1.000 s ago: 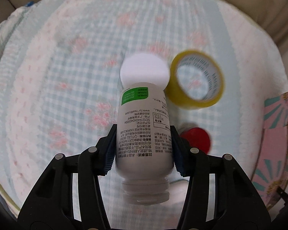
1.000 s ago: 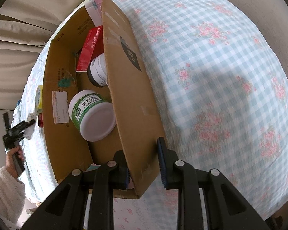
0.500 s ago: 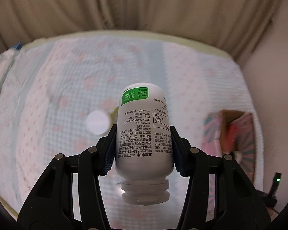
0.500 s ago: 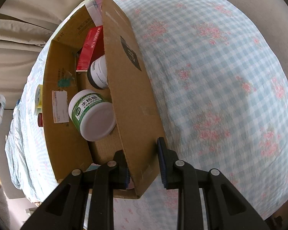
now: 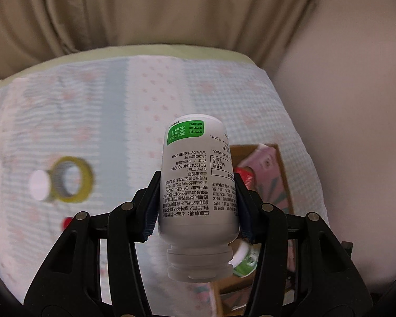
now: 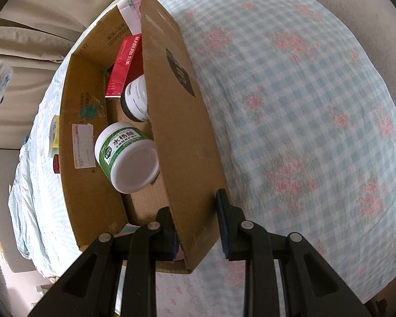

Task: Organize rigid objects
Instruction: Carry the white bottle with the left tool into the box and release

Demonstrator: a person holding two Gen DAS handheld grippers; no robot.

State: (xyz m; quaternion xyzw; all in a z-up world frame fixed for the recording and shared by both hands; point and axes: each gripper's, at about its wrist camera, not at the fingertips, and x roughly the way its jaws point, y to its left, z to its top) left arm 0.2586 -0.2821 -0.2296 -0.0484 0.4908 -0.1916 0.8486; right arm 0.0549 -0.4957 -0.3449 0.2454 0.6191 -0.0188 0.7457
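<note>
On the left, the left gripper (image 5: 196,211) is clamping a white supplement bottle (image 5: 198,185), cap toward the camera, and holding it above the checked bedspread (image 5: 134,100), well apart from the yellow tape roll (image 5: 72,183). To the right, the right gripper (image 6: 196,227) is pinching the wall of the cardboard box (image 6: 182,137), steadying it. The carry step seems underway; next the bottle needs lowering beside the green-labelled jar (image 6: 128,157).

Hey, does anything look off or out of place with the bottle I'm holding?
Yes. The white bottle in the left gripper is held upside down: its neck points toward the camera and no cap is on it. A white disc, perhaps its cap, lies beside the yellow tape roll.
</note>
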